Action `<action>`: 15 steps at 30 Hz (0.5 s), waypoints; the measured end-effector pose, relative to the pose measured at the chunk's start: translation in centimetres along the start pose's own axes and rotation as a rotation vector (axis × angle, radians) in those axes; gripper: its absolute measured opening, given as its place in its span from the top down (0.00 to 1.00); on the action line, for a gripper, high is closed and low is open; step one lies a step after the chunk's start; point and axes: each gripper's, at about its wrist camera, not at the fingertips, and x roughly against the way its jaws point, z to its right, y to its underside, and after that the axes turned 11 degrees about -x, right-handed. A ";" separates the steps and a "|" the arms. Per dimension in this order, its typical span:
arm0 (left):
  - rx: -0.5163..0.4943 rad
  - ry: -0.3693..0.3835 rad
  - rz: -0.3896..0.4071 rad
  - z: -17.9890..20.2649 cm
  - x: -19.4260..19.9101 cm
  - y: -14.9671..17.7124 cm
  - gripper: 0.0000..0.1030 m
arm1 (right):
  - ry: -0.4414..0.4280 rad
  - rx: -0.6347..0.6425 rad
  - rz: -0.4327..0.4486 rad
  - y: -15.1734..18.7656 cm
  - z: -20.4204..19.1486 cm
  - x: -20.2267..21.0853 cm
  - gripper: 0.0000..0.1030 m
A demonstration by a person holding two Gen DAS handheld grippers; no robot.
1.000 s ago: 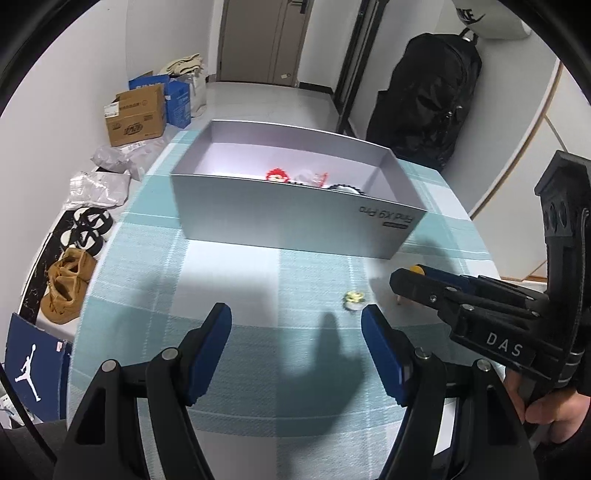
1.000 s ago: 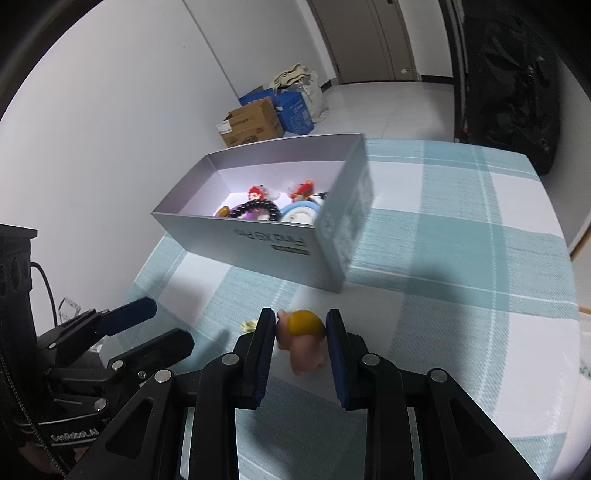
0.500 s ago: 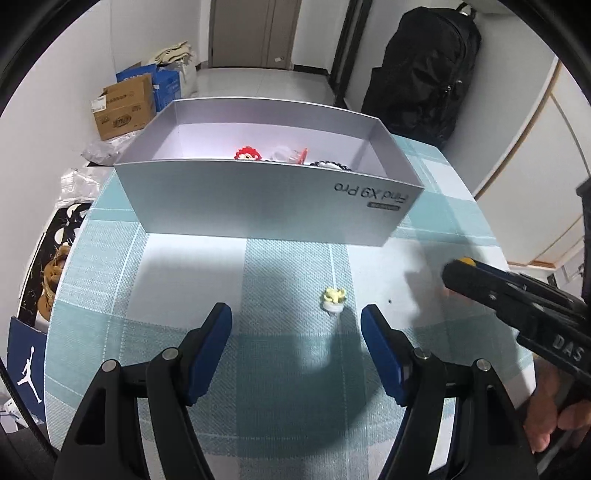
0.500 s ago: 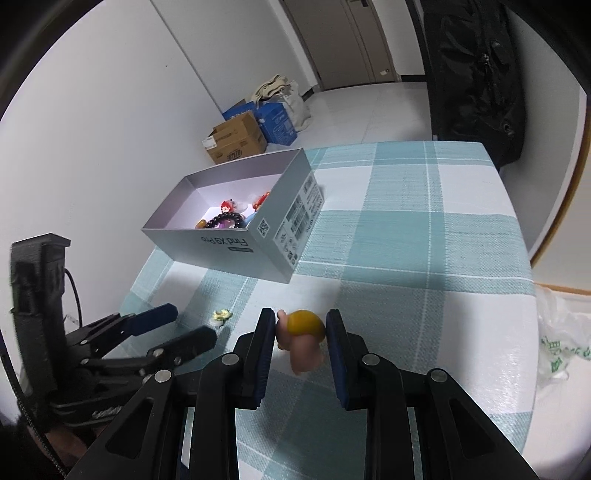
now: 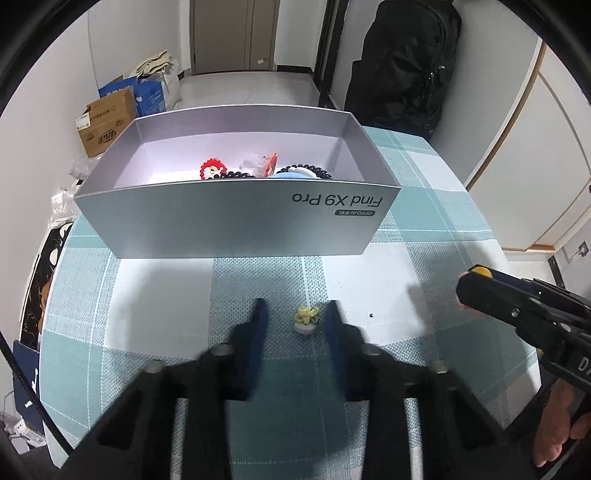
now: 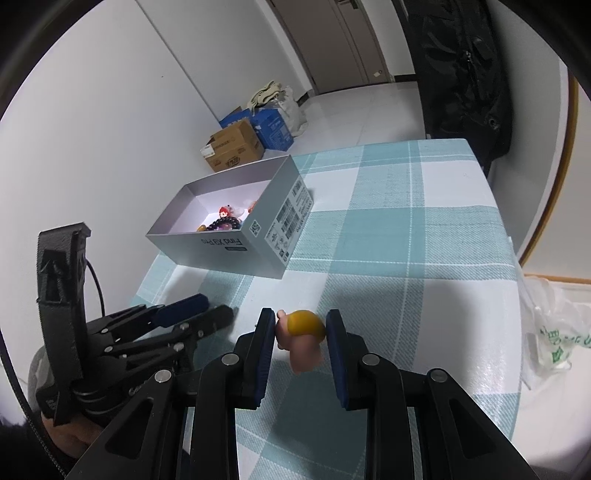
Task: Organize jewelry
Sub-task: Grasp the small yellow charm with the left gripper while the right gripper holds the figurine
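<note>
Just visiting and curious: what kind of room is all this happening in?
Probably a home, perhaps an entry area: a table with a checked cloth, cardboard boxes on the tiled floor by a door, and a black backpack.

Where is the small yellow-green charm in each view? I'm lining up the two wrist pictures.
Left wrist: the charm lies on the checked cloth, low centre, between the left gripper fingers, which have just been closing.
Right wrist: not visible; the left gripper at lower left hides that spot.
Shared landmark: the grey box.
</note>
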 end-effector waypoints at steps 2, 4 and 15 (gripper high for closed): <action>0.000 0.002 -0.004 0.0 -0.1 -0.1 0.92 | -0.001 -0.002 0.001 0.1 0.1 0.2 0.74; -0.004 0.000 -0.009 0.1 -0.1 -0.2 0.92 | 0.001 0.003 0.001 0.2 0.1 0.2 0.74; -0.008 0.036 -0.003 0.7 0.3 -0.1 0.92 | 0.006 0.009 0.008 0.7 -0.3 0.4 0.74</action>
